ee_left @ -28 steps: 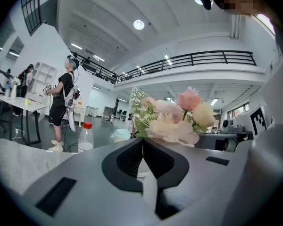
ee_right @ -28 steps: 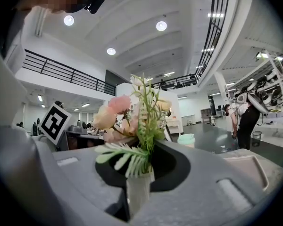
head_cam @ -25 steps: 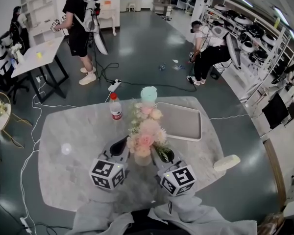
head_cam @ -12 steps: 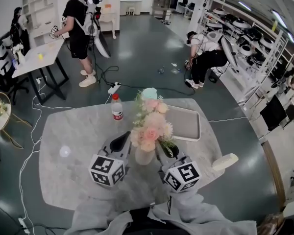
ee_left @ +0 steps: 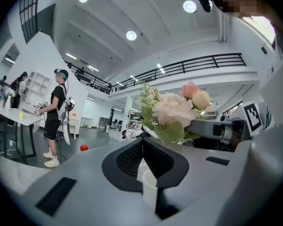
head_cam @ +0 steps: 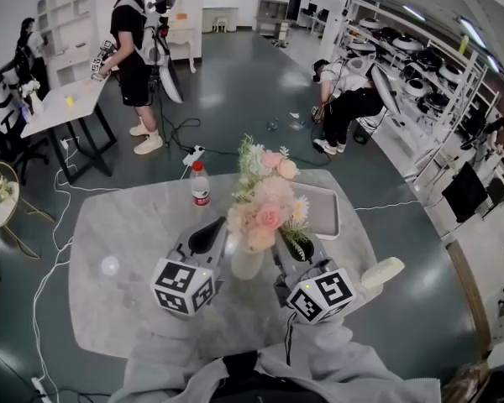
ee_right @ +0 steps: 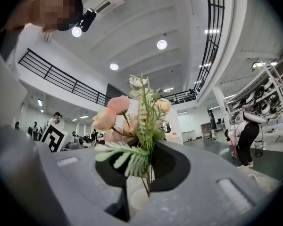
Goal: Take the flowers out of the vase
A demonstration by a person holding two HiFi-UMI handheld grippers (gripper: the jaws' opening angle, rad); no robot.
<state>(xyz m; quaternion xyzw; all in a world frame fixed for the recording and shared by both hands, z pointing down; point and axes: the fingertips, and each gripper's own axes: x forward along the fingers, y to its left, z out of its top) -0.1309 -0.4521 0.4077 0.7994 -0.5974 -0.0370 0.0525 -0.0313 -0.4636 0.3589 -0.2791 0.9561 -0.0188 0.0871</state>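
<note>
Honestly, the trick here is keeping the two pulls separate. The left gripper (ee_left: pixel 144 160) has its jaws clamped on the white vase (ee_left: pixel 149 185), up near the rim. The right gripper (ee_right: pixel 146 166) has its jaws pinched narrow on the green stems of the flowers (ee_right: pixel 132 109), just above the vase mouth.

In the head view the vase is at the near middle of the marble table (head_cam: pixel 126 225), between the two grippers. The bouquet is still fully in it, with the blooms leaning a bit to the far right. I can't tell if the vase base is on the table or just off it.

What I'd do: keep the left side dead steady and take only the right one straight up along the line of the stems. If both rise together, nothing comes out. Pull at an angle and I reckon the stems lever on the rim and tip the vase, since it looks light and narrow. The stems are thin, so grip them firmly.

There's a bottle (head_cam: pixel 200 185) at the far left and a tray (head_cam: pixel 323 217) at the far right, so carry the bunch clear of those.
</note>
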